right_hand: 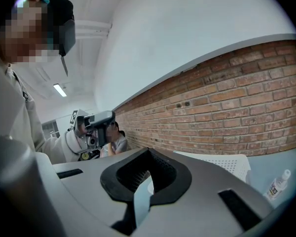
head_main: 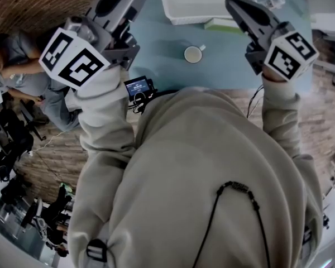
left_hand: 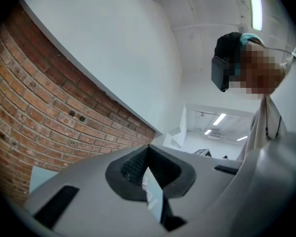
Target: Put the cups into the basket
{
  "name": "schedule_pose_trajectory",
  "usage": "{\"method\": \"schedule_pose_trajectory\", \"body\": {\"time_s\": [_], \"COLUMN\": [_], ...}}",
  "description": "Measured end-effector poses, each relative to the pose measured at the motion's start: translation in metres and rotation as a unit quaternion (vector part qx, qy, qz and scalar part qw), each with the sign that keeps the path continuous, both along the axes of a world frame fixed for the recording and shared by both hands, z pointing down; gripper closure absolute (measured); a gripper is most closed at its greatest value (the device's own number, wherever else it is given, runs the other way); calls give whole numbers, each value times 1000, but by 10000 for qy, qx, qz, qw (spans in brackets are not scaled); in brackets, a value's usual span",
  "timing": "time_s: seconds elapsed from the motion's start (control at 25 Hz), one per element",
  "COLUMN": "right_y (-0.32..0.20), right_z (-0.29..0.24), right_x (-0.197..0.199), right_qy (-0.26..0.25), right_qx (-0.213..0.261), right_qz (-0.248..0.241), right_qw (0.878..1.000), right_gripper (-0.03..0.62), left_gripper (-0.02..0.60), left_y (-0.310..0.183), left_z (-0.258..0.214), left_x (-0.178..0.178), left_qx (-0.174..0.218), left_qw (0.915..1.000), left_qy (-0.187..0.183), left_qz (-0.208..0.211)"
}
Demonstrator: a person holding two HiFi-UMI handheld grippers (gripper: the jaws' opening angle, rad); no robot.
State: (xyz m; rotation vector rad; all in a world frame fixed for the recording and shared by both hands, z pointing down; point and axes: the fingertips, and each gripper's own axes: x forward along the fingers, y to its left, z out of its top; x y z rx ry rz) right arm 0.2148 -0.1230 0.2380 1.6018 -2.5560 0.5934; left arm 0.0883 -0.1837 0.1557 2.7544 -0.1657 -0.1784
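Left gripper view shows my left gripper [left_hand: 148, 149] with its jaws closed tip to tip and nothing between them. My right gripper [right_hand: 148, 154] is the same, pinched together and empty. Both are held up, well apart from the work. A white mug [head_main: 194, 53] stands alone on the blue table [head_main: 156, 43], just on the near side of the white basket [head_main: 181, 20] at the far edge. I judge the task barely begun: that mug has yet to be grasped and carried over.
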Motion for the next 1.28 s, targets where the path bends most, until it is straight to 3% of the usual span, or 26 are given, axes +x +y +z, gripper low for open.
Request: {"method": "schedule_pose_trajectory", "body": {"time_s": [0.64,0.88,1.28], "right_y": [4,13,-22], "right_z": [25,59,64], "right_x": [-7,-28,-40], "right_qy": [389,367,408], "right_qx": [-558,-801,-778], "right_qz": [-70,-294,-897], "right_qw": [9977,9957,9921], "right_gripper": [582,582,582], "left_gripper": [583,584,584], "left_y": [-5,-2,-10], "left_z": [43,80,80], "left_x": [-5,-29,-10], "left_qx": [-317,-485,-391], "left_qw": [9984,9975,9970], "left_qy": [-293,-458,-657], "left_qz": [357,217,108]}}
